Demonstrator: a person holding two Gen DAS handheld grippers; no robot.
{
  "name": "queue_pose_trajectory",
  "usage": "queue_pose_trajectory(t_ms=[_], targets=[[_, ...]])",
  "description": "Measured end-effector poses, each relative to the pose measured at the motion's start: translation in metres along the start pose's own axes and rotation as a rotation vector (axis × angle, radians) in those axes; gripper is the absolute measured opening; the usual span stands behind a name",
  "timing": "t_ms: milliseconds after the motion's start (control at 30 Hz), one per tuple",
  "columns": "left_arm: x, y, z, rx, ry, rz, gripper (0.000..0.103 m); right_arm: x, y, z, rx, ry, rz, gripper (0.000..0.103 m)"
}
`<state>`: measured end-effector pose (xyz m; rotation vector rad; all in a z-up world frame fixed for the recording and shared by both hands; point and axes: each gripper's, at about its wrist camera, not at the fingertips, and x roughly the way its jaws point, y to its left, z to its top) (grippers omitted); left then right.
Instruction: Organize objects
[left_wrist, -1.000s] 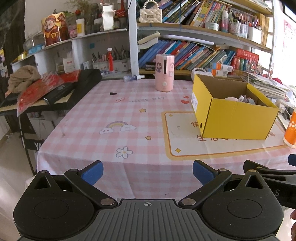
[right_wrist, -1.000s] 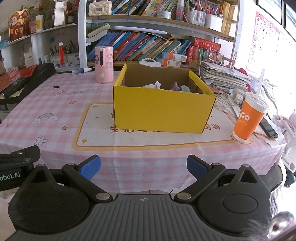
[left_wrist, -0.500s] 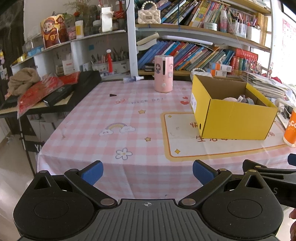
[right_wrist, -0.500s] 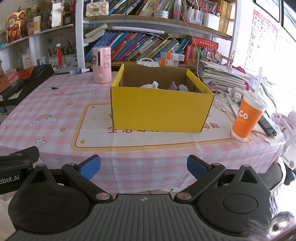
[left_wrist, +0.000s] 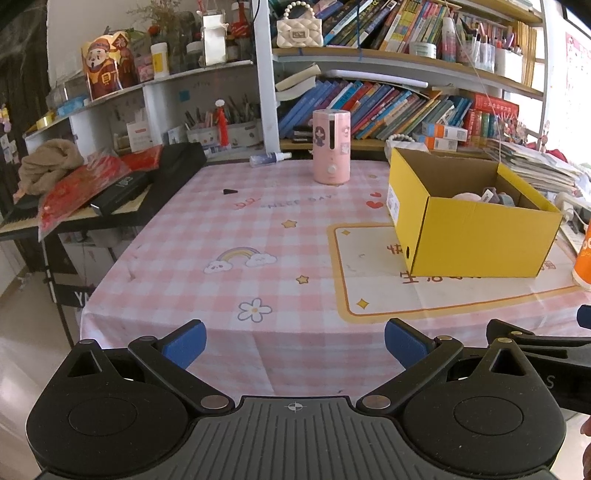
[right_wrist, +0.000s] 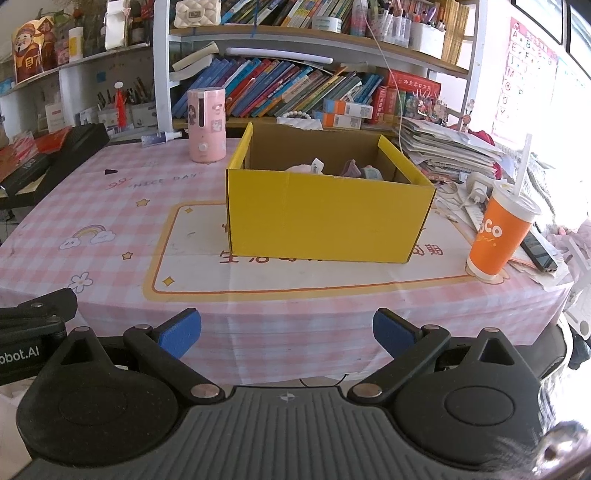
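Yellow box holds what may be soft toys; both tongs gape empty.

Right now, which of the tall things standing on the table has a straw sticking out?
The orange cup at the table's right edge, beside the yellow box, has a white straw. The pink cylinder near the bookshelf has none.

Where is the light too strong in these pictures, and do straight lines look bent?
Right wrist view: the window side behind the orange cup is washed out. Left wrist view: the far right edge is overexposed too, and the shelves bow from fisheye distortion.
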<state>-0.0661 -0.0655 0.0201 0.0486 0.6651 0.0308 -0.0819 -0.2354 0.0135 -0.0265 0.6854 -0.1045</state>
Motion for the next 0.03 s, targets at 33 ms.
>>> queue_pose_trajectory(t_ms=[33], targets=[[0.0006,0.0002,0.0004,-0.002,0.001,-0.007,0.103,0.0007,0.0002,0.0005,0.001,0.002,0.000,0.100]])
